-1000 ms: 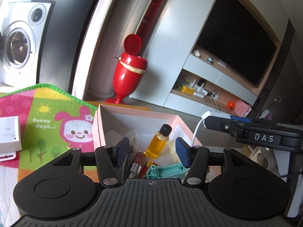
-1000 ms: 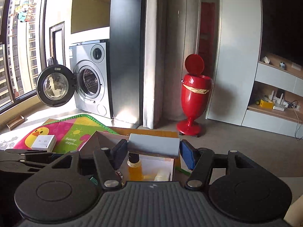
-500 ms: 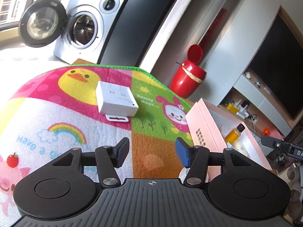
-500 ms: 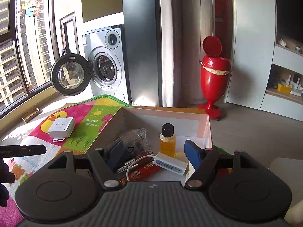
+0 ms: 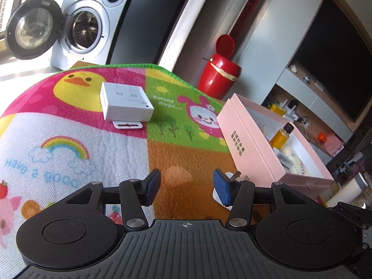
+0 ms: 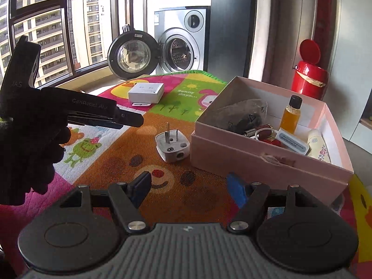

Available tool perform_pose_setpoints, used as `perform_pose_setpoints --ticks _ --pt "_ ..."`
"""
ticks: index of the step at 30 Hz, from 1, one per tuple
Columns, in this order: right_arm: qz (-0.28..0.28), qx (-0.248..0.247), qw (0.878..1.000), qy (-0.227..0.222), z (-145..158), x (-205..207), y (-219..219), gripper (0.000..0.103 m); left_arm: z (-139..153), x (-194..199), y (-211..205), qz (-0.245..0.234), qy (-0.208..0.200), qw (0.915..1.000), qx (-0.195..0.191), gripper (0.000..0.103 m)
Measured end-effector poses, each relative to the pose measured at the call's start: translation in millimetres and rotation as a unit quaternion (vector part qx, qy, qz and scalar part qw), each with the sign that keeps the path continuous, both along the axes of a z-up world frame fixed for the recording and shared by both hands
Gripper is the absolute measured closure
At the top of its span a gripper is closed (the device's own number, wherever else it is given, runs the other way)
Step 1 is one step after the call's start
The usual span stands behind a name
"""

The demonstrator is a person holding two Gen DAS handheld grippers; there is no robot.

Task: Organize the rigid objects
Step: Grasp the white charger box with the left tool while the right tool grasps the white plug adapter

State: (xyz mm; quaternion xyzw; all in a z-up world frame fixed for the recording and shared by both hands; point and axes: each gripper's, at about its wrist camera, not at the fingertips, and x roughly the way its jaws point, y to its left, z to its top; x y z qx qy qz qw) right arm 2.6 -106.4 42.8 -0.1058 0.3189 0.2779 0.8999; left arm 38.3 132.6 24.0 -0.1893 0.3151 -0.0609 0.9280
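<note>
A pink open box (image 6: 262,155) on the play mat holds a yellow bottle (image 6: 291,114), a dark bag, a white-blue stick (image 6: 293,141) and other small items; it also shows in the left wrist view (image 5: 250,139). A white plug adapter (image 6: 172,145) lies prongs up just left of the box, partly hidden behind my left gripper's right finger (image 5: 222,189). A white flat box (image 5: 124,102) lies farther back on the mat (image 6: 146,91). My left gripper (image 5: 186,186) is open and empty. My right gripper (image 6: 188,187) is open and empty, in front of the adapter.
The colourful play mat (image 5: 69,144) covers the table. My left gripper's body (image 6: 69,107) sits at the left of the right wrist view. A washing machine with open door (image 6: 176,51) and a red bin (image 6: 310,69) stand behind.
My right gripper let the white-blue stick go into the pink box and drew back. My left gripper swung left from over the box and now hovers over the mat beside the adapter.
</note>
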Motion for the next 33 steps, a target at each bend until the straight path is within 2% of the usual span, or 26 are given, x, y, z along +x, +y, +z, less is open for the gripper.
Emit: perform_pose_setpoints --ticks 2,5,7,11,13,15,18,21,23,24,25,29,31,33 --pt "0.003 -0.01 1.0 -0.007 -4.0 -2.3 5.6 0.031 4.5 5.3 2.5 0.014 -0.013 0.9997 0.014 0.049" --pt "0.01 -0.015 1.0 -0.003 -6.9 -2.9 10.9 0.031 19.0 24.1 21.5 0.074 -0.037 0.9956 0.044 0.049" --pt "0.016 -0.014 1.0 -0.002 -4.6 -1.6 14.6 0.031 28.4 46.2 40.7 0.124 -0.044 0.9898 0.056 0.049" --pt "0.027 -0.01 1.0 -0.012 2.0 -0.4 25.0 0.031 27.3 108.4 77.9 0.164 -0.008 0.9858 0.032 0.049" --pt "0.032 -0.008 0.999 -0.012 2.9 -1.4 28.9 0.031 19.6 133.8 85.7 0.157 0.022 0.9872 0.021 0.049" --pt "0.037 -0.008 0.999 -0.013 3.1 -4.1 30.0 0.031 8.6 156.4 87.3 0.13 0.061 0.9895 0.016 0.05" --pt "0.037 -0.009 0.999 -0.02 3.2 -5.5 29.6 0.031 0.2 161.7 80.0 0.088 0.072 0.9929 0.037 0.052" --pt "0.031 -0.021 0.998 -0.045 3.4 -0.9 35.4 0.032 -3.3 146.2 69.3 0.032 0.059 0.9964 0.052 0.052" --pt "0.038 -0.052 0.995 -0.071 3.9 1.8 47.2 0.044 -4.9 129.8 57.4 -0.013 0.05 0.9959 0.074 0.052" --pt "0.047 -0.067 0.993 -0.082 4.4 2.9 54.3 0.057 -5.7 121.3 53.3 -0.03 0.047 0.9952 0.08 0.052" --pt "0.056 -0.075 0.992 -0.089 5.1 4.2 61.0 0.061 -6.1 111.0 49.2 -0.046 0.042 0.9944 0.085 0.052" --pt "0.07 -0.11 0.984 -0.121 1.8 14.8 88.8 0.061 -6.7 71.0 40.2 -0.08 0.036 0.9938 0.068 0.054" --pt "0.068 -0.136 0.978 -0.14 -3.0 22.8 102.1 0.061 -6.9 50.2 40.0 -0.081 0.031 0.995 0.051 0.054" --pt "0.063 -0.152 0.977 -0.137 -6.4 32.7 111.9 0.063 -4.8 30.1 41.5 -0.067 0.024 0.9965 0.045 0.055"
